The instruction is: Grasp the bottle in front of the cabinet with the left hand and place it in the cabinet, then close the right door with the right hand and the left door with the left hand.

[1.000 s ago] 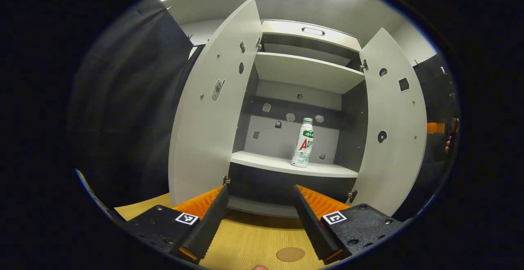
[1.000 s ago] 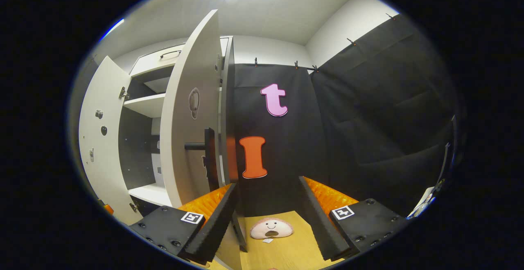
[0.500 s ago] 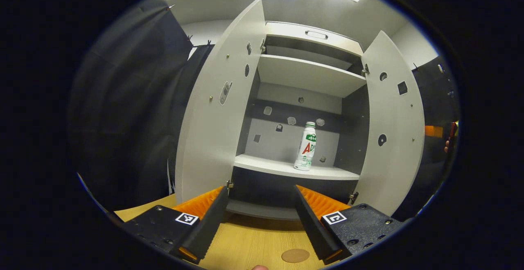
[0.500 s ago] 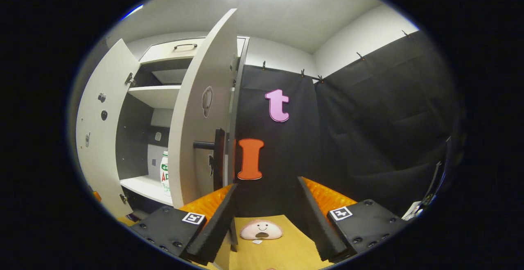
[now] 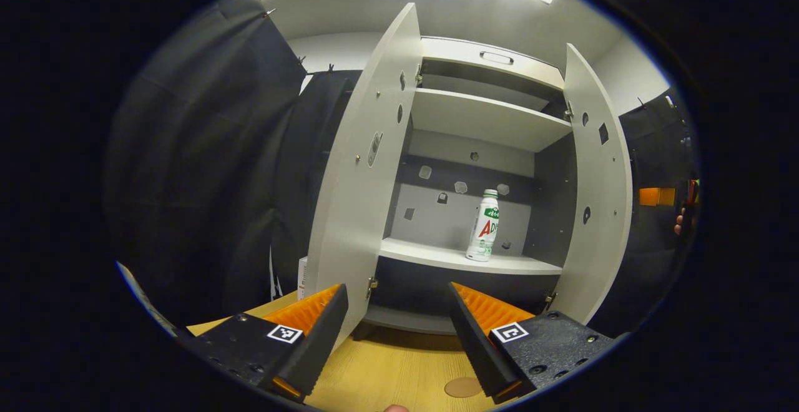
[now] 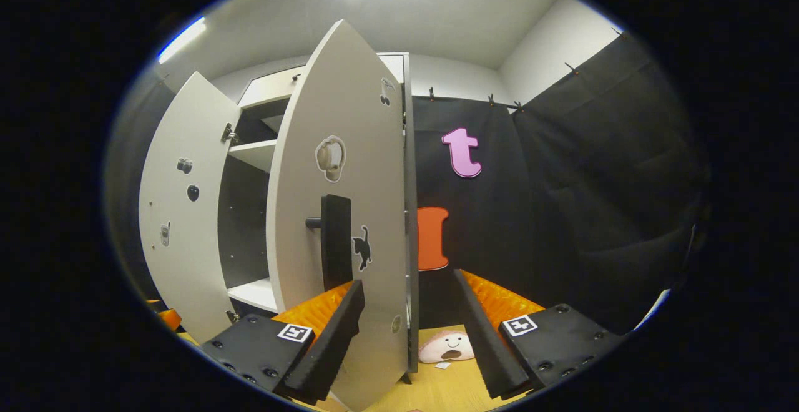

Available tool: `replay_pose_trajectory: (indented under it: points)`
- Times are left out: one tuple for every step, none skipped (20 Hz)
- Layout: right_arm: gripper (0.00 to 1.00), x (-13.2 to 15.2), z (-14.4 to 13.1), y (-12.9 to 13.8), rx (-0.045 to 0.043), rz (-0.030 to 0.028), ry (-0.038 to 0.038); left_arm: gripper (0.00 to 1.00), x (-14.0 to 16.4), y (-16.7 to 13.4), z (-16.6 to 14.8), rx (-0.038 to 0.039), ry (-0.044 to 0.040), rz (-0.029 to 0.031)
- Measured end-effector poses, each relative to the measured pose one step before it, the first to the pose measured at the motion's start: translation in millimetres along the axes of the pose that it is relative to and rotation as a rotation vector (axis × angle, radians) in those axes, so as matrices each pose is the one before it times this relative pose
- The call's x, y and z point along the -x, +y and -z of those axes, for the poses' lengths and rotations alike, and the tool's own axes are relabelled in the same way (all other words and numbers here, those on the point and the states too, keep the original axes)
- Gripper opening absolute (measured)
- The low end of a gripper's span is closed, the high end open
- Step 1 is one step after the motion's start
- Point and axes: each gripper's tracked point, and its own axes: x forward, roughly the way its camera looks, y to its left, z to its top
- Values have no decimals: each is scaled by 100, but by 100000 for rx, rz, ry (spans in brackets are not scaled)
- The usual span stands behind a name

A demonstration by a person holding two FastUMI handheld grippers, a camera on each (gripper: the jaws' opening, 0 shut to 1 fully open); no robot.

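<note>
Black cloth walls surround a pale cabinet [image 5: 493, 65] standing on the wooden worktop [image 5: 399, 368]. Its bottle [image 5: 484, 226] stands upright on the middle shelf [image 5: 437, 256], toward the right. Both doors hang open. Left claw [image 5: 397, 337] is spread and empty; right claw [image 6: 406, 331] is spread too, its left finger just beside the right door [image 6: 349, 212] below the handle [image 6: 336, 241]. A hard shove could slam that door and topple the bottle.
</note>
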Motion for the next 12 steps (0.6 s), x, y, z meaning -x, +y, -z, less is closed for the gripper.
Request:
replay_pose_trajectory:
  points:
    - [95, -326, 91, 881, -207, -1672, 188, 95, 245, 334, -83, 201, -135, -940]
    - [95, -323, 37, 809, -109, -1692, -120, 95, 263, 334, -98, 104, -58, -916]
    - [95, -398, 100, 801, 197, -1559, -183, 95, 169, 230, -43, -89, -30, -903]
    - [95, -378, 165, 792, -103, -1575, 390, 95, 77, 257, 5, -120, -6, -690]
    - [86, -330, 202, 675, -655, -1352, 733, 95, 244, 232, -112, 3, -154, -692]
    - [95, -334, 219, 805, -1008, -2159, 977, 95, 78, 259, -150, 85, -337, -743]
    - [86, -356, 265, 897, -1033, -2324, 1056, 95, 89, 261, -211, 12, -459, -875]
    - [88, -417, 206, 827, -1135, -2415, 767, 95, 261, 323, -288, -97, -554, -1028]
    - [90, -444, 189, 653, -965, -2044, 657, 95, 193, 342, -287, -122, -587, -1113]
    - [97, -448, 240, 612, -646, -2120, 805, 95, 230, 371, -282, -170, -503, -1157]
    - [97, -289, 307, 585, -420, -1773, 739, 95, 117, 362, -160, -245, -537, -1321]
    - [97, -515, 367, 592, -289, -1709, 1072, 94, 227, 344, -106, -237, -322, -1371]
